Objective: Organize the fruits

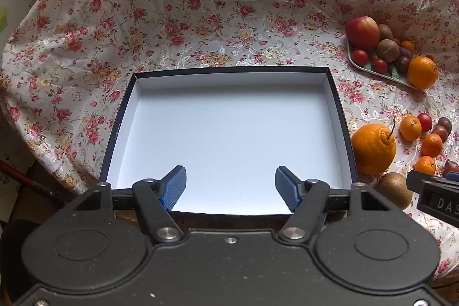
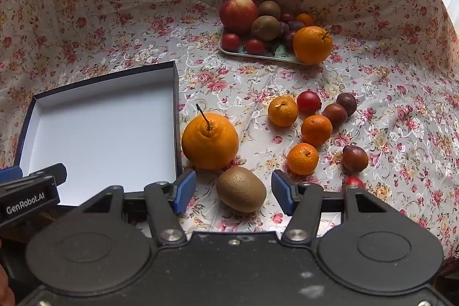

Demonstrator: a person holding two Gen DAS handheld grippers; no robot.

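A shallow dark box with a white inside lies on the floral cloth; nothing is in it. My left gripper hovers open over its near edge. To the box's right lie a big orange, a brown kiwi, small mandarins and dark plums. My right gripper stands open with the kiwi between its blue fingers, apart from both. A tray at the back holds an apple, kiwis, an orange and small red fruits.
The floral cloth rises in folds behind and at both sides. The box stands close to the big orange's left. The left gripper's side shows at the left of the right wrist view. Bare cloth lies between box and tray.
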